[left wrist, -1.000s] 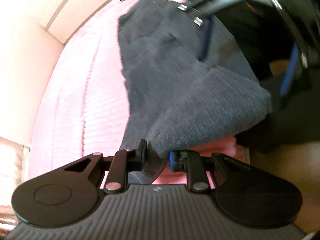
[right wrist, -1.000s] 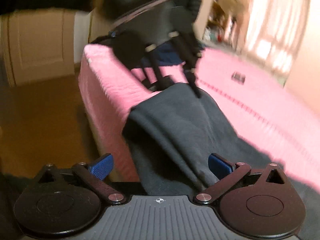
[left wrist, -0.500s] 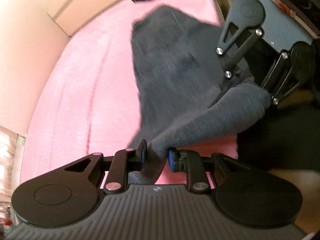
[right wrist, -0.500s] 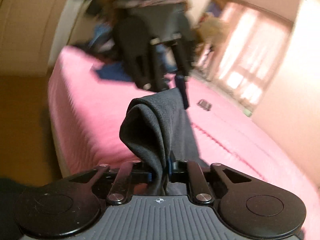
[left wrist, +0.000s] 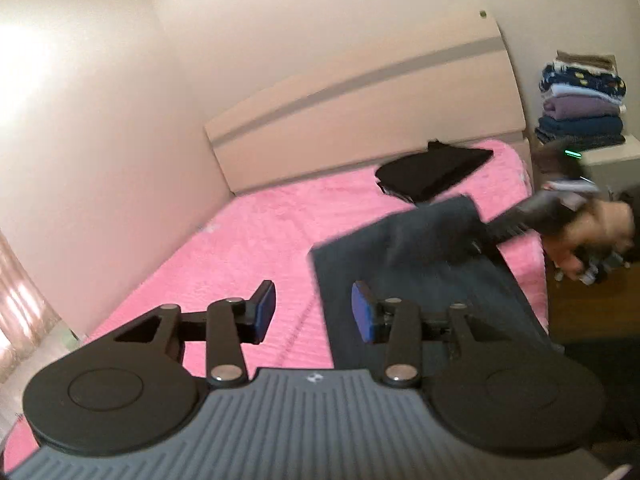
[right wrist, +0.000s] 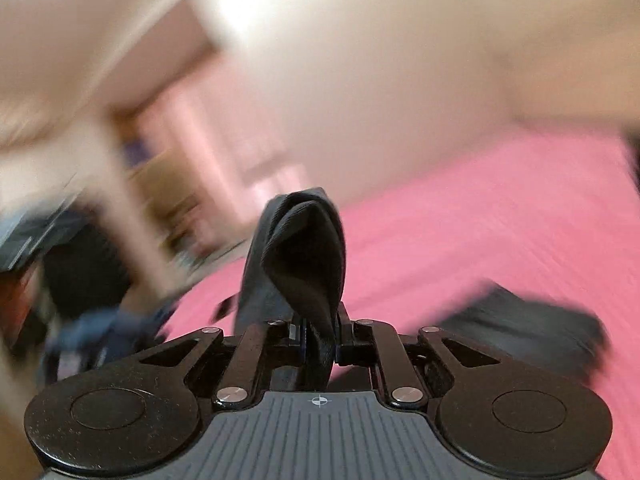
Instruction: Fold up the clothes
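Right gripper (right wrist: 319, 334) jaws pinch dark grey garment (right wrist: 304, 248) above pink bed (right wrist: 480, 220).

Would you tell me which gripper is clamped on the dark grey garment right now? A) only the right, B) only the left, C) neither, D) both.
A: the right gripper is shut on a fold of the dark grey garment, while the left gripper stands open with nothing between its blue pads.

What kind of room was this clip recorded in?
Most likely a bedroom: a bed with a pink cover stands against a beige headboard, and a stack of folded clothes sits on a small stand beside it. A dark folded garment lies near the headboard.
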